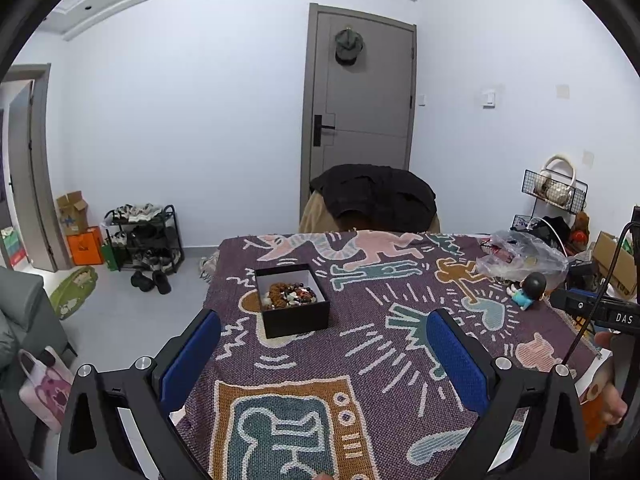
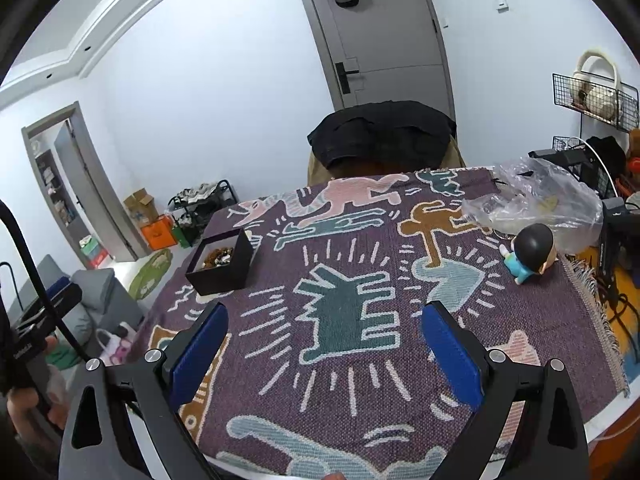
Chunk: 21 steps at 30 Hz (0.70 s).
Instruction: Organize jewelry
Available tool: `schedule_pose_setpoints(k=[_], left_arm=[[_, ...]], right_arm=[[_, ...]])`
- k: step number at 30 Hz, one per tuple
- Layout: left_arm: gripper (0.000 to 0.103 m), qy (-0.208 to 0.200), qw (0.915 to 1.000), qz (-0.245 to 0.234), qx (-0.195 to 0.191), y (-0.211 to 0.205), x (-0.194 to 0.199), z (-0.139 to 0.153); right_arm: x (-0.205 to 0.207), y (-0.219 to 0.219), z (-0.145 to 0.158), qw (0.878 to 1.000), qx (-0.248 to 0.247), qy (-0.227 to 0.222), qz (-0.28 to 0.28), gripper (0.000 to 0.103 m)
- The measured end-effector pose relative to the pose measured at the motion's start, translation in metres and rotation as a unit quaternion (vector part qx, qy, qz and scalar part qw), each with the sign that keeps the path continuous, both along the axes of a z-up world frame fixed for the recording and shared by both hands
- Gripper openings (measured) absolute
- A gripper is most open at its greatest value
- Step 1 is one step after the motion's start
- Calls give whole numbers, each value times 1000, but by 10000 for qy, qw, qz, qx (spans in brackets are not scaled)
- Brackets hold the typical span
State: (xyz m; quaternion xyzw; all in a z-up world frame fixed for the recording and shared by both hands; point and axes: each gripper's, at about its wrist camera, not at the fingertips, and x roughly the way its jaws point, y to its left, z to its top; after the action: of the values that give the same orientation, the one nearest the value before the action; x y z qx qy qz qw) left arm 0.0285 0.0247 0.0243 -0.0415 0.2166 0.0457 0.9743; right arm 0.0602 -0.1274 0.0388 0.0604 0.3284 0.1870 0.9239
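Item one: the black box, square, rigid, matte, lid off, sitting ahead of our left gripper and slightly to its left, well ahead and far left of our right gripper. Contents: a tangled heap of beaded jewelry, round beads in brown, red, black and white; we cannot tell single pieces apart. Both grippers hang released, jaws spread wide, blue pads bare, nothing between them and neither touching the box. We judge the task at its start, the heap unsorted; the next move likely calls for our left gripper to reach forward into the box and pinch one strand free, with snagging a risk. Support: the counter, covered by a coarse woven purple cloth with cartoon figures. Further out, ahead and right of both grippers: a glossy round-headed figurine and a crumpled clear plastic bag.
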Motion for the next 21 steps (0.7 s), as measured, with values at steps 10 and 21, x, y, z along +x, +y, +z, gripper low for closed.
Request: schedule_pose_setpoints(k=[10,21], left_arm=[[103,-7,10000,65,18,1,0,0],[103,1,9999,100,18,1,-1,-2]], right_arm=[[-1,3,1,10000,-35,-26,-2,98],[0,2,2,10000,-53,-18,-3,98]])
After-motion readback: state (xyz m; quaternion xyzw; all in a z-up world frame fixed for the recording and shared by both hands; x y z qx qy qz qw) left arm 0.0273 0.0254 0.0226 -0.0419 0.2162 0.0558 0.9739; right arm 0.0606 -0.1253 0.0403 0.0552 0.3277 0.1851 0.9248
